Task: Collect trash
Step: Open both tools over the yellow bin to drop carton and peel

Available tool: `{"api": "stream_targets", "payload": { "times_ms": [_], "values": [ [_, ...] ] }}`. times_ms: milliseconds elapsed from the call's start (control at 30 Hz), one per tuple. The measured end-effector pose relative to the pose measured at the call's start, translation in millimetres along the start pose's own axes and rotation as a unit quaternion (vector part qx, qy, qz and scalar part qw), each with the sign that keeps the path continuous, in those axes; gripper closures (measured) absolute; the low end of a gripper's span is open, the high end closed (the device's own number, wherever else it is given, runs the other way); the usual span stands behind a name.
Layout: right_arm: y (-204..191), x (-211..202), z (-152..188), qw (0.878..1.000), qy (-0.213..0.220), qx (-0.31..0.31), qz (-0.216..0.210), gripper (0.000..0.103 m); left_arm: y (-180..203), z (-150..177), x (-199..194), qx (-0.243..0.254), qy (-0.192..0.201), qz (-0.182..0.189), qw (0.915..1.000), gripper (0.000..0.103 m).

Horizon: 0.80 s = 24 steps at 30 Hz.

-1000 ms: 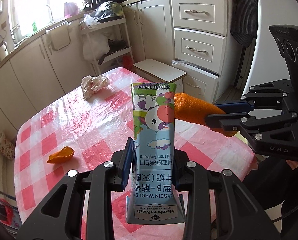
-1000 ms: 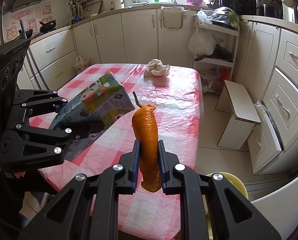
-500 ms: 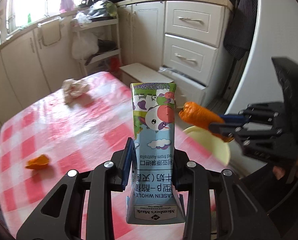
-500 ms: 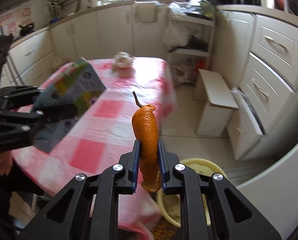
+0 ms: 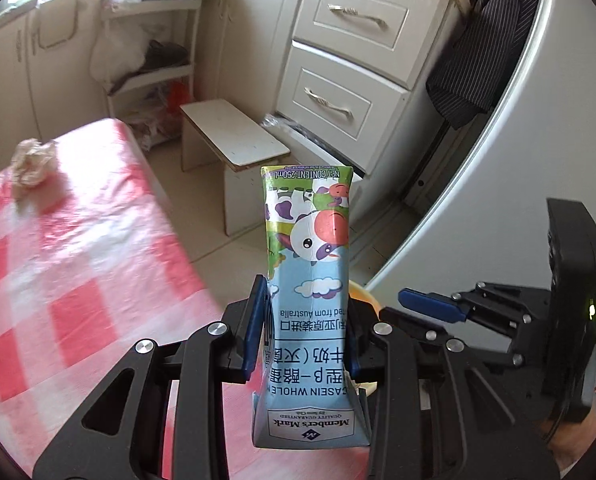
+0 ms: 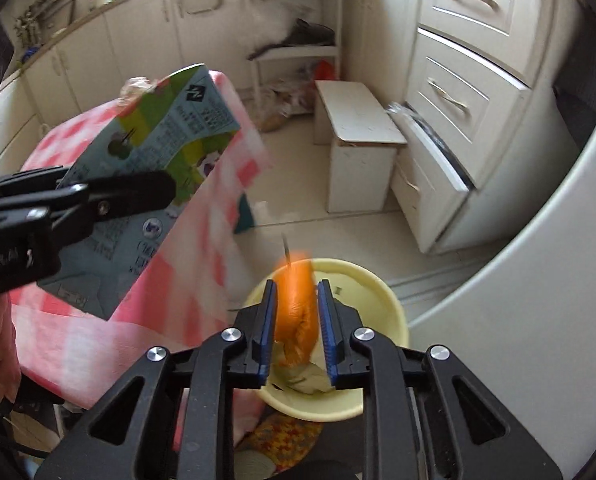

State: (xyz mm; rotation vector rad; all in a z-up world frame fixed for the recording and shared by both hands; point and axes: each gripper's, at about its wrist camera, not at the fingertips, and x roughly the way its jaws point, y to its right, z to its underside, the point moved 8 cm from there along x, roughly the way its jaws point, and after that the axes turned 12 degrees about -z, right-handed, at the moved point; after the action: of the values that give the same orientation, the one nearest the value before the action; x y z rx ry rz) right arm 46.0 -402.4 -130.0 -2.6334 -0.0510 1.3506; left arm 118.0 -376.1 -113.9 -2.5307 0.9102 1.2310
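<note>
My left gripper (image 5: 304, 328) clenched a flattened, cow-printed milk carton (image 5: 308, 276); my right gripper (image 6: 296, 322) had released around the blurred orange peel (image 6: 296, 304).

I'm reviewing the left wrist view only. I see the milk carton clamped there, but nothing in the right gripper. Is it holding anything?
Observer: The right wrist view shows an orange peel between the pads of the right gripper. The peel is blurred and the jaws look slightly parted.
Operator: What's beneath it?
Observer: A yellow bin on the floor sits directly below the peel, with scraps inside.
Operator: Is the carton over the bin too?
Observer: No. The left gripper holds the milk carton tilted, off to the bin's left, in front of the checked table.
</note>
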Motion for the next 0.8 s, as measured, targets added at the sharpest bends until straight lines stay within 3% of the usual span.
{"api": "stream_targets", "payload": {
  "times_ms": [167, 267, 400, 633, 800],
  "values": [
    [28, -16, 2, 0.999, 0.024, 0.043, 0.012, 0.074, 25, -2, 33, -0.002, -0.04, 0.016, 0.9991, 0.07],
    [37, -29, -2, 0.997, 0.051, 0.062, 0.012, 0.069, 42, 3, 48, 0.01, -0.063, 0.022, 0.9977, 0.056],
    [38, -37, -3, 0.995, 0.067, 0.068, 0.005, 0.065, 50, 5, 46, 0.013, -0.057, 0.022, 0.9981, 0.05],
    [29, -32, -7, 0.996, 0.064, 0.061, -0.03, 0.062, 12, 5, 21, 0.001, -0.028, -0.018, 0.9994, 0.041],
    [-3, -28, -7, 0.995, 0.054, 0.033, -0.082, 0.061, -45, 6, -3, -0.014, -0.011, -0.072, 0.9972, 0.032]
  ]
}}
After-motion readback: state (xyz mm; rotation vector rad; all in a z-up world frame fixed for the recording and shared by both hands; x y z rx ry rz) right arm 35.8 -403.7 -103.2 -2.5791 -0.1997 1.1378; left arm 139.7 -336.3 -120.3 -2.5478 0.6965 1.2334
